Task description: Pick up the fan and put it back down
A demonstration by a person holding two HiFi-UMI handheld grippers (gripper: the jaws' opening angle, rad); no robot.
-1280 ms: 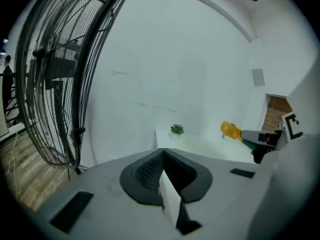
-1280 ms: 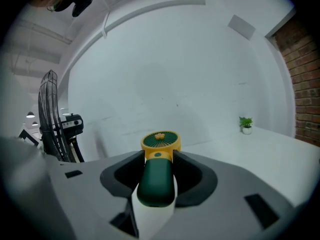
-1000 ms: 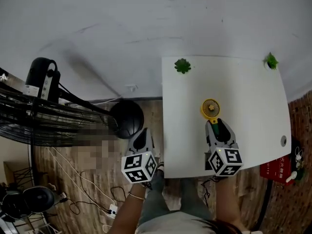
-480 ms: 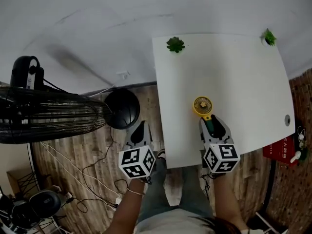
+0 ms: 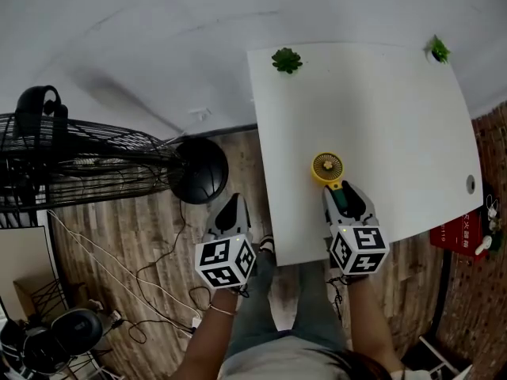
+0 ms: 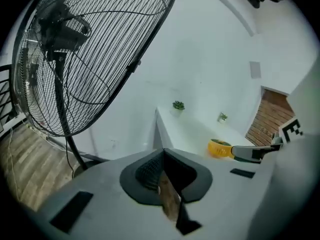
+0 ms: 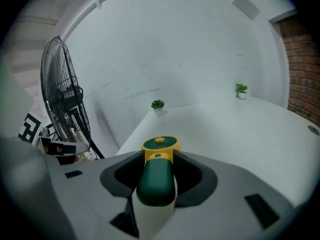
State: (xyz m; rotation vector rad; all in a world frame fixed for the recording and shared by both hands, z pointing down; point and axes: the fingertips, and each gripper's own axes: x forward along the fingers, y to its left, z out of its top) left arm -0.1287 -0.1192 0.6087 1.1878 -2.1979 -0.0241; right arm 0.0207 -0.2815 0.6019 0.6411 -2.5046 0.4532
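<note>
Yellow at its round head and dark green at its handle, the small fan (image 5: 328, 169) is in the right gripper (image 5: 345, 203), above the near part of the white table (image 5: 396, 117). Its long axis runs along the jaws: the handle is between them and the head points away from the person, toward the far edge. The left gripper (image 5: 230, 212) hangs well apart, over the wooden floor beside the table.

The right gripper view shows what the head view does not, that both jaws press on the green handle from the two sides. Neither view shows whether the fan touches the tabletop. In the left gripper view the jaws meet at their tips and hold nothing.
</note>
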